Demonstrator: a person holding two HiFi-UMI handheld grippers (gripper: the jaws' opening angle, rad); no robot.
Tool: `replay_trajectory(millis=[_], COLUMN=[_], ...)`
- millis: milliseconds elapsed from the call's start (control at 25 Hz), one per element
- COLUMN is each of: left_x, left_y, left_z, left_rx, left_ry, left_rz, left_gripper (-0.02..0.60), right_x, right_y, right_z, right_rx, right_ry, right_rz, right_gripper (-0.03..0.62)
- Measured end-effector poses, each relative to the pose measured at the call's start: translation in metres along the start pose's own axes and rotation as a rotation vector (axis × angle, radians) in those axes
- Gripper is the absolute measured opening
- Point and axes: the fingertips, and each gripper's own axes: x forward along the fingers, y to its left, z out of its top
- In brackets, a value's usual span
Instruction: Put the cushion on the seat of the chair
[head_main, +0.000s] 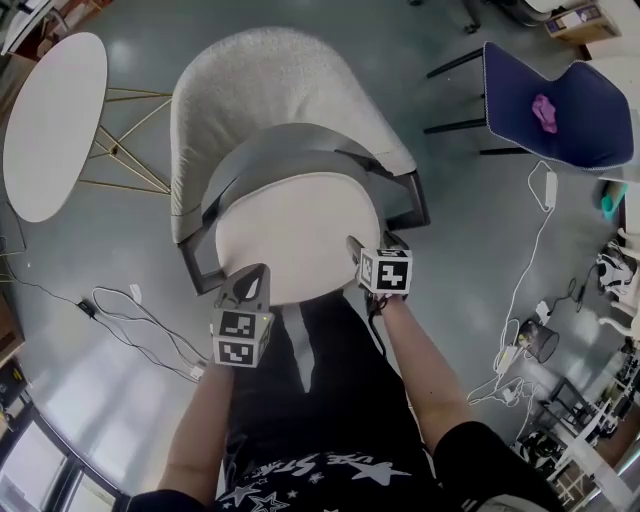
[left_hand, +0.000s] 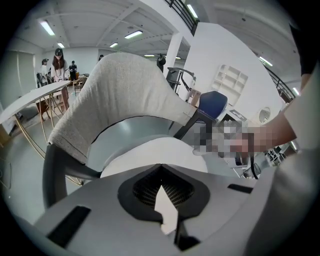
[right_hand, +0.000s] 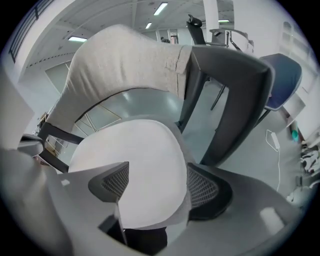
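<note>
A round white cushion (head_main: 295, 235) lies on the seat of the grey armchair (head_main: 260, 90), which has a pale fabric back. My left gripper (head_main: 252, 280) is at the cushion's front left edge. In the left gripper view its jaws (left_hand: 162, 195) are closed together, with a white wedge of the cushion (left_hand: 150, 152) pinched between them. My right gripper (head_main: 355, 250) is at the front right edge. Its jaws (right_hand: 157, 185) stand wide open above the cushion (right_hand: 135, 165), and neither mesh pad (right_hand: 205, 187) presses on it.
A white oval table (head_main: 55, 120) on gold wire legs stands to the left of the chair. At the back right is a blue chair (head_main: 560, 110). Cables (head_main: 140, 320) trail over the floor on both sides. People (left_hand: 57, 62) stand far off.
</note>
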Motion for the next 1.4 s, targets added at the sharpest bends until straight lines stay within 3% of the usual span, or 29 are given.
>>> replay_trajectory(millis=[120, 240, 320, 840, 1080, 1400], left_x=[-0.016, -0.037, -0.051, -0.152, -0.168, -0.207], left_y=[-0.004, -0.011, -0.009, 0.046, 0.034, 0.024], left_z=[0.010, 0.012, 0.012, 0.020, 0.042, 0.050], left_rx=[-0.011, 0.033, 0.051, -0.013, 0.042, 0.014], left_ry=[-0.047, -0.074, -0.086, -0.179, -0.220, -0.305], left_rz=[-0.035, -0.074, -0.088, -0.110, -0.145, -0.066], left_gripper=[0.008, 0.009, 0.008, 0.008, 0.009, 0.008], right_x=[-0.023, -0.056, -0.075, -0.181, -0.224, -0.257], right_y=[0.013, 0.035, 0.056, 0.195, 0.212, 0.217], right_z=[0.011, 0.020, 0.026, 0.036, 0.037, 0.043], right_rx=[0.023, 0.031, 0.028, 0.031, 0.015, -0.025], right_ry=[-0.057, -0.125, -0.160, -0.363, -0.458, -0.533], right_rz=[-0.021, -0.029, -0.009, 0.159, 0.177, 0.249], right_gripper=[0.301, 0.206, 0.188, 0.010, 0.003, 0.003])
